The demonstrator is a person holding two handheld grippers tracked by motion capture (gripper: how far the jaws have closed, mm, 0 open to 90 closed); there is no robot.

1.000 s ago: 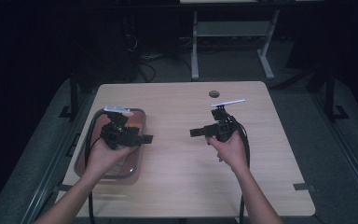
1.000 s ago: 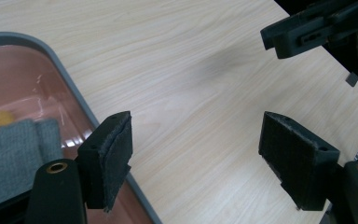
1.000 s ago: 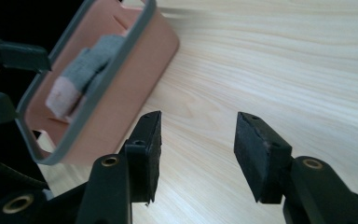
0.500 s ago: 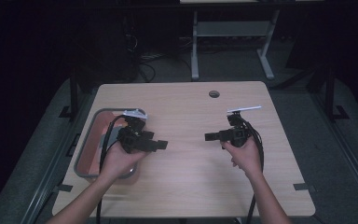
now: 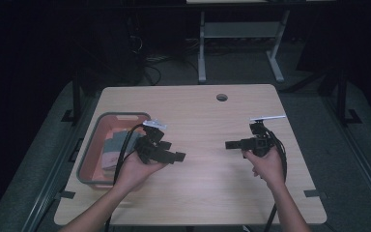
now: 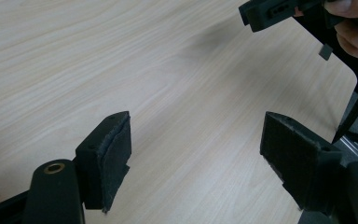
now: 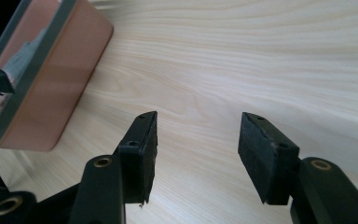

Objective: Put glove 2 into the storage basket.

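A person's two hands each hold a black gripper over a light wooden table (image 5: 198,116). My left gripper (image 5: 178,156) hovers just right of a pink bin (image 5: 88,166) with a grey rim, pointing right. Its jaws are spread wide with nothing between them (image 6: 196,149). My right gripper (image 5: 228,144) sits at the table's right half, pointing left toward the other one, open and empty (image 7: 196,140). The bin (image 7: 70,70) holds folded grey and tan cloths (image 5: 116,147). The right gripper's tip (image 6: 272,11) appears in the left gripper view, top right.
A round cable hole (image 5: 221,97) sits near the table's far edge. Cables trail from both grippers toward the near edge. A white desk frame (image 5: 236,43) stands on the dark floor beyond the table. Bare wood lies between the two grippers.
Both hands have drawn back toward the near edge. The left gripper has moved right, off the bin and out over the bare wood. The right gripper has shifted right.
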